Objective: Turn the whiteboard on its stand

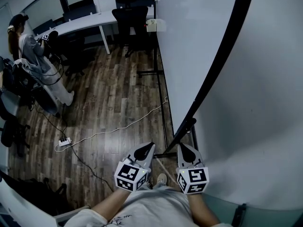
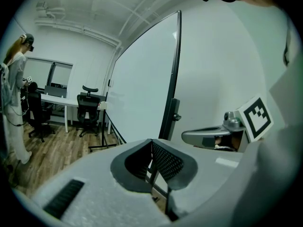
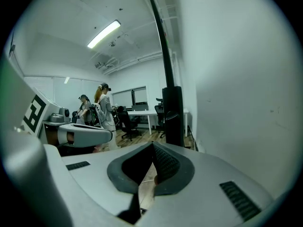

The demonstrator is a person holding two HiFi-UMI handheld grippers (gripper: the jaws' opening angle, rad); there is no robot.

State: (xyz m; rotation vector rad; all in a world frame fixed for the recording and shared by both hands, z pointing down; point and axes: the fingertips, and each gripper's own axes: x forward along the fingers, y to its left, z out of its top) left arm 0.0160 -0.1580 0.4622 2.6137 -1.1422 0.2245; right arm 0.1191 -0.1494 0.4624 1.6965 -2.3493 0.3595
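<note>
1. The whiteboard [image 1: 189, 46] is a large flat panel with a smooth, matt white surface and a thin black frame [image 2: 169, 117] along its edge. In the head view it stands upright on the right side, just in front of the person, and its near edge runs as a dark slanted line.
2. The stand [image 1: 163, 103] is made of slim black metal bars, and its feet lie flat on the floor [image 1: 109, 98]. The floor is of dark wooden planks with a visible grain.
3. A thin white cable [image 1: 118, 126] crosses the planks in a curve and ends at a white power strip [image 1: 64, 141]. Further back there are a long white desk [image 1: 80, 22] and a black office chair [image 1: 130, 18]. Another person [image 1: 28, 46] stands at the far left, well apart from the board.
4. The left gripper [image 1: 150, 146] has grey moulded jaws with dark ribbed pads. The jaws are pressed together and nothing is between them.
5. The right gripper [image 1: 182, 147] is also pressed together and holds nothing. It is near the lower end of the board's edge, but I cannot tell whether it touches it.
</note>
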